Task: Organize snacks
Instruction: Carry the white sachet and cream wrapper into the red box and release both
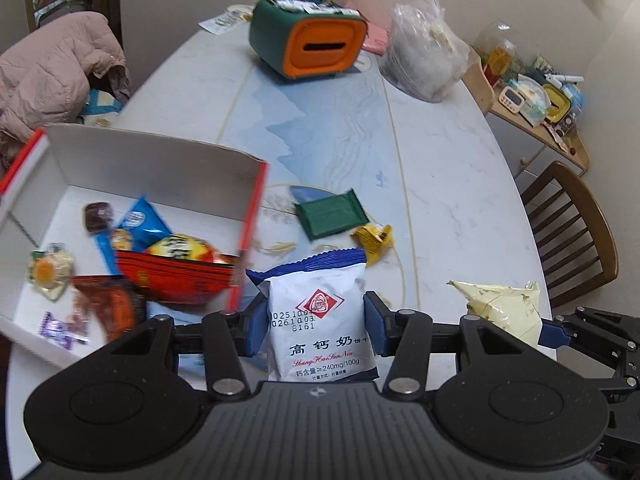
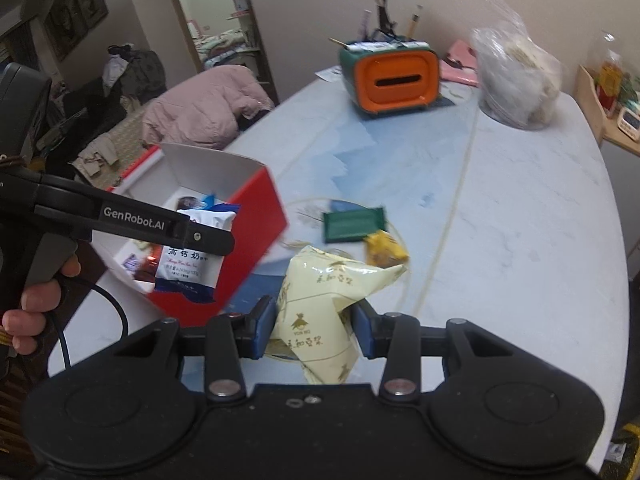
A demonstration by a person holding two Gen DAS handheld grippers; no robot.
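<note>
The pale marbled desk (image 1: 440,168) carries an open red-and-white box (image 1: 160,168) at nine o'clock, a green packet (image 1: 330,216) and small yellow packet (image 1: 374,240) near the centre, an orange-fronted green holder (image 1: 308,42) at twelve, and a clear plastic bag (image 1: 424,56) at one o'clock.

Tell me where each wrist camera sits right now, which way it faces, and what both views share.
Left wrist: on the left gripper, angled down over the table; shows its fingers pinching the white biscuit packet, the red box on the left.
Right wrist: on the right gripper, angled down likewise; shows its fingers pinching the pale yellow packet, and a hand holding the left gripper.
Shared: both packets, box, green packet, orange organizer.
</note>
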